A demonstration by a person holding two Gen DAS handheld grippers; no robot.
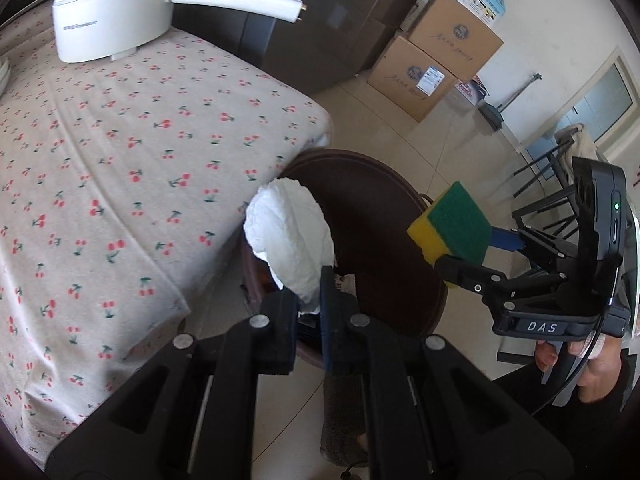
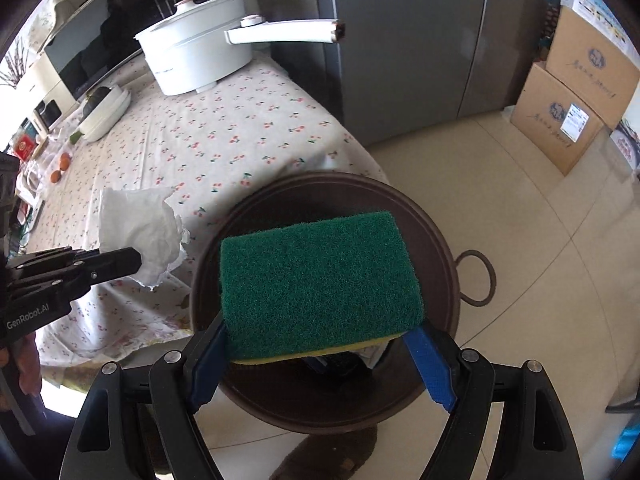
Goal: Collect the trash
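My left gripper [image 1: 310,304] is shut on a crumpled white paper towel [image 1: 290,240] and holds it over the near rim of a round dark brown trash bin [image 1: 384,216] that stands on the floor beside the table. My right gripper [image 2: 320,354] is shut on a green and yellow sponge [image 2: 320,284], green side up, right above the open bin [image 2: 444,256]. The right gripper [image 1: 472,254] with the sponge [image 1: 452,226] also shows in the left wrist view, and the left gripper [image 2: 138,260] with the towel [image 2: 140,224] shows in the right wrist view.
A table with a cherry-print cloth [image 1: 100,160] holds a white electric pot [image 1: 108,12] with a long handle. A grey fridge [image 2: 408,40] stands behind. Cardboard boxes [image 1: 436,60] are stacked by the wall. A black chair [image 1: 548,200] stands to the right. Dishes and oranges [image 2: 60,168] lie at the table's far end.
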